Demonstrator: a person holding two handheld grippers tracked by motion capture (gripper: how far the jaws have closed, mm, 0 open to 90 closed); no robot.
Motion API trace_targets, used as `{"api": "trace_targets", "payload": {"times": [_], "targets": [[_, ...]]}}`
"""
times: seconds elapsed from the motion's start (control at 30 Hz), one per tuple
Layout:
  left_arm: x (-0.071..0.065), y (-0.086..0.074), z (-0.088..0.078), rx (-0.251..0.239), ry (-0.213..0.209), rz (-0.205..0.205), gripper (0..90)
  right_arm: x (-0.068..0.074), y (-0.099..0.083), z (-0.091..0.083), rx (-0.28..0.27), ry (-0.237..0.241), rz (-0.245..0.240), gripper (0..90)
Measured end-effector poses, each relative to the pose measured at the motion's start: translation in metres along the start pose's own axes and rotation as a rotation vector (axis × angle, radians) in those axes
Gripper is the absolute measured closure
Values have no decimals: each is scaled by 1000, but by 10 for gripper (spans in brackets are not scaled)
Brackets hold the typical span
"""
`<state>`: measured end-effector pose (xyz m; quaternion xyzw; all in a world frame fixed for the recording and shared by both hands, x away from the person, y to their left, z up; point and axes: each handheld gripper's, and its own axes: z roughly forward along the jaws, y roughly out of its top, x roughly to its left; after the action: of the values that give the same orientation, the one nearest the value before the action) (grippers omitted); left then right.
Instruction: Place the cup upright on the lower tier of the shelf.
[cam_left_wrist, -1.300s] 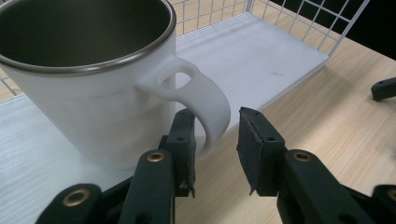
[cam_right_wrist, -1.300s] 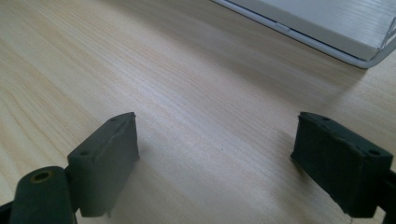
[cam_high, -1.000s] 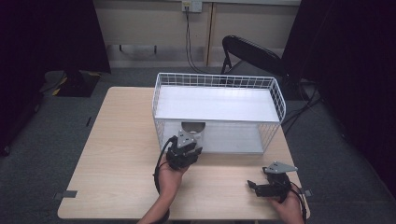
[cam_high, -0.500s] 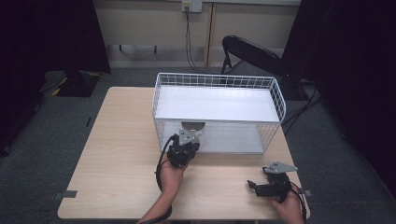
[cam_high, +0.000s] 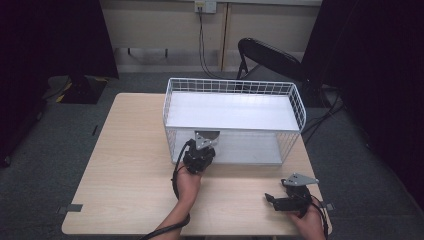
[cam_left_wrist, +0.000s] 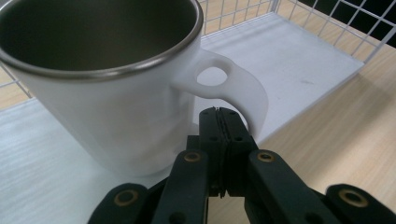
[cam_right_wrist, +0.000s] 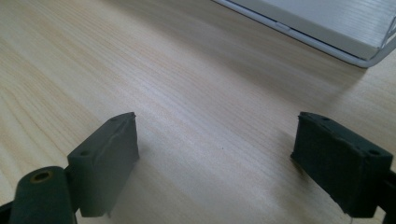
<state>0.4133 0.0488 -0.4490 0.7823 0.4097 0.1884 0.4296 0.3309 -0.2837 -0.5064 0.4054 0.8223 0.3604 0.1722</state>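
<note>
Grey carpet (cam_high: 60, 150); black chair (cam_high: 270, 57)

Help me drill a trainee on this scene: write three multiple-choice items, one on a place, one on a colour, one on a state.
1. What does the mug stand on?
A. the bare wooden table
B. the white board of the wire basket
C. the black chair

2. What colour is the mug's outside?
A. red
B. blue
C. white

3. How do the right tongs stand?
A. wide open, holding nothing
B. shut on the mug
C. shut on a wire

Answers:
1 B: the mug rests on the white board of the basket.
2 C: its wall and handle are white.
3 A: the right tongs gape over the table.
</note>
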Motion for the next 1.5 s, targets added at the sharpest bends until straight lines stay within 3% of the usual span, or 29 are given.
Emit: {"api": "trace_targets", "payload": {"times": [0.13,0.2,0.33,0.47,0.63,0.93,1.13,1.43,1.47,1.5], "targets": [[-2,0,1,2,1,-6,841,0,0,0,0,0,0,131],[-3,-2,-3,5,8,19,832,0,0,0,0,0,0,131],[1,-8,-17,-19,15,-7,827,0,0,0,0,0,0,131],[10,-12,-23,-22,51,-10,827,0,0,0,0,0,0,131],[12,-13,-10,-10,42,-40,829,0,0,0,0,-1,-1,131],[0,-6,16,11,41,-5,835,1,-1,-1,0,1,0,131],[-3,-1,22,6,48,-12,820,1,-1,-1,-1,1,0,131],[1,-11,-4,2,24,-12,623,1,-1,-1,0,1,0,131],[1,-12,-7,5,3,-16,583,1,-1,-1,0,1,0,131],[1,-13,-11,13,-15,-3,472,1,-1,-1,0,1,0,131]]}}
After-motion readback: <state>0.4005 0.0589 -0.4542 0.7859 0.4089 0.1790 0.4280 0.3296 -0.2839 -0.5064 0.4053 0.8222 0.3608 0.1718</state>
